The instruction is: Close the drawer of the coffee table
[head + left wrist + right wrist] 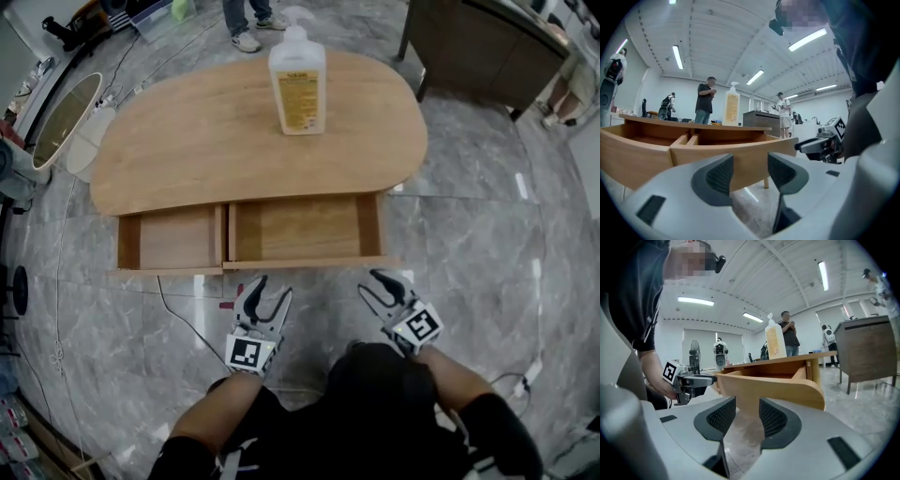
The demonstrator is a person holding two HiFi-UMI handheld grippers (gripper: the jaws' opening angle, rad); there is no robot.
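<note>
The wooden coffee table [187, 141] has its drawer [300, 265] pulled out toward me, with two bare compartments showing. My left gripper [272, 288] hovers just in front of the drawer's front panel, open and holding nothing. My right gripper [370, 283] is also open and holds nothing, near the panel's right end. In the left gripper view the open gripper [751, 171] faces the drawer front [717, 152] at a short distance. In the right gripper view the open gripper [743, 416] faces the drawer's curved corner [787, 387]. Neither gripper touches the drawer.
A pump bottle [297, 80] stands on the tabletop at the back. A dark cabinet [487, 47] stands at the far right, an oval mirror [61, 117] lies at the left, a cable [187, 323] runs over the marble floor. A person's feet [246, 37] are behind the table.
</note>
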